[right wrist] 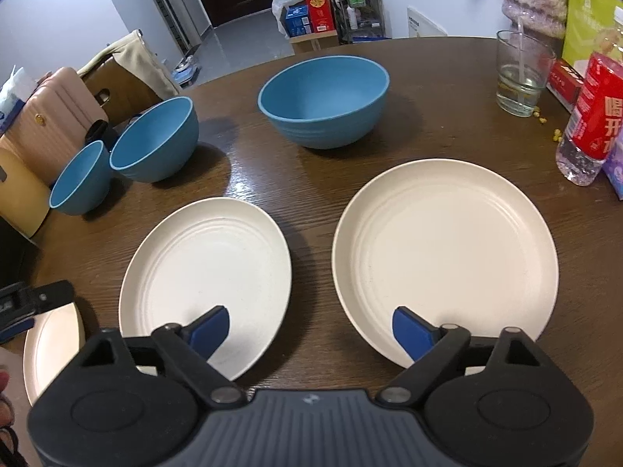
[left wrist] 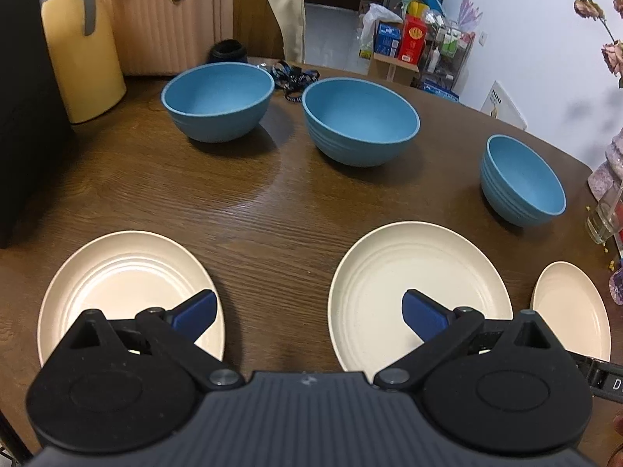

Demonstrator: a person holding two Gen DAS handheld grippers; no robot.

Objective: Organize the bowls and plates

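Left to right, three cream ridged plates are laid along the near edge of the wood-grain table (left wrist: 253,202): the left plate (left wrist: 128,292), the middle plate (left wrist: 420,292), the right plate (right wrist: 447,253); three matte blue bowls (left wrist: 360,120) are set beyond. The left gripper (left wrist: 309,313) is spread empty, straddling the gap between left and middle plates; the right gripper (right wrist: 309,330), likewise spread and empty, is hung between middle and right plates, whose near rims probably lie just under its fingers.

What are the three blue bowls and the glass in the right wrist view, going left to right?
Small blue bowl → middle blue bowl → large blue bowl → drinking glass, all standing on the wooden table.
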